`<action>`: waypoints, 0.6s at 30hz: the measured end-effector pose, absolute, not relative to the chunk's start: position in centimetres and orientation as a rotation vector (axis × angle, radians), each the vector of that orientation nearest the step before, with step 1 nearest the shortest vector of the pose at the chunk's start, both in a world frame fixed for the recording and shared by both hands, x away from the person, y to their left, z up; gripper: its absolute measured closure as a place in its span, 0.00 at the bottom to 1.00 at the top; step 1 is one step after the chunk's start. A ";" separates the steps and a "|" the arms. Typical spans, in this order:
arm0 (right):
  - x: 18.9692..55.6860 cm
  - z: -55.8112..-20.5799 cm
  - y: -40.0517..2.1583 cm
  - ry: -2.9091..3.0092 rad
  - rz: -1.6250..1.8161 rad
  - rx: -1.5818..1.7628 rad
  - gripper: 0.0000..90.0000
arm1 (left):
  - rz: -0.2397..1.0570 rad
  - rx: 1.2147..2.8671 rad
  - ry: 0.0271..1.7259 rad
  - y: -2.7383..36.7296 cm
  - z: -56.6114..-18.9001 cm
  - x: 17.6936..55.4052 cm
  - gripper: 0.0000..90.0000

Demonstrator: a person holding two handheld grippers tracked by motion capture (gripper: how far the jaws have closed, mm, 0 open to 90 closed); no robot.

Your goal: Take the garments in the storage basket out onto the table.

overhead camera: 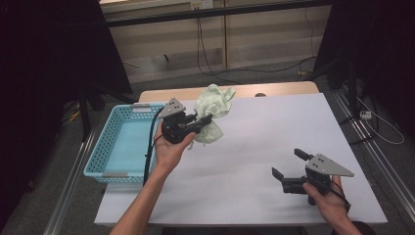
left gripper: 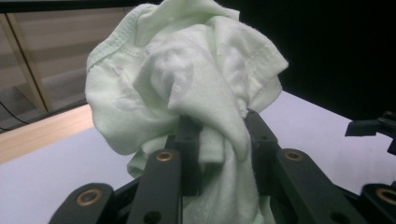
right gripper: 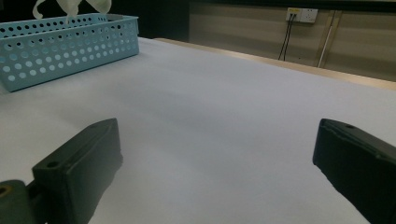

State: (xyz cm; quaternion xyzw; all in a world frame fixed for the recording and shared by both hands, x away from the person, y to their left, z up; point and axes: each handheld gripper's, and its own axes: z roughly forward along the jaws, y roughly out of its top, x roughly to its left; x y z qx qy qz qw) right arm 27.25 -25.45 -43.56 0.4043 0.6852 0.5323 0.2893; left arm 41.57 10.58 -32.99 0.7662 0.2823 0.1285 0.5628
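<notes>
Right gripper (overhead camera: 289, 169): nearest, at about 4 o'clock on the white surface (overhead camera: 274, 137); fingers (right gripper: 77, 161) spread wide with nothing between them.
Left gripper (overhead camera: 198, 122): at about 10 o'clock, fingers (left gripper: 187, 140) narrowed and clamped on a bunched waist of the cloth.
Pale green crumpled soft cotton cloth (overhead camera: 214, 105): lifted clear of the surface, just right of the light blue perforated plastic basket (overhead camera: 105, 147).
Handling: likely light, limp and quick to sag, not fragile; a thick gathered fold gives the surest hold, since a single hem could slip.
Axis: no firm one; the bundle runs roughly from 6 to 12 o'clock, with its bigger lobe at the far end.
Far edge: wooden strip (overhead camera: 274, 89), floor cables beyond.
</notes>
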 end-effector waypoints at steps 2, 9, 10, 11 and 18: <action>27.3 -43.6 -25.4 1.828 1.421 1.077 0.01 | 0.286 1.808 0.659 10.2 -33.3 41.6 0.80; 27.2 -43.6 -25.4 1.829 1.424 1.078 0.01 | 0.259 1.840 0.664 9.0 -34.5 41.6 0.80; 27.2 -43.6 -25.4 1.828 1.424 1.080 0.01 | 0.255 1.848 0.659 8.9 -34.8 41.6 0.80; 27.2 -43.6 -25.4 1.828 1.423 1.080 0.01 | 0.255 1.856 0.650 8.7 -35.0 41.6 0.80; 27.2 -43.6 -25.4 1.830 1.423 1.079 0.01 | 0.241 1.899 0.644 7.7 -36.1 41.4 0.80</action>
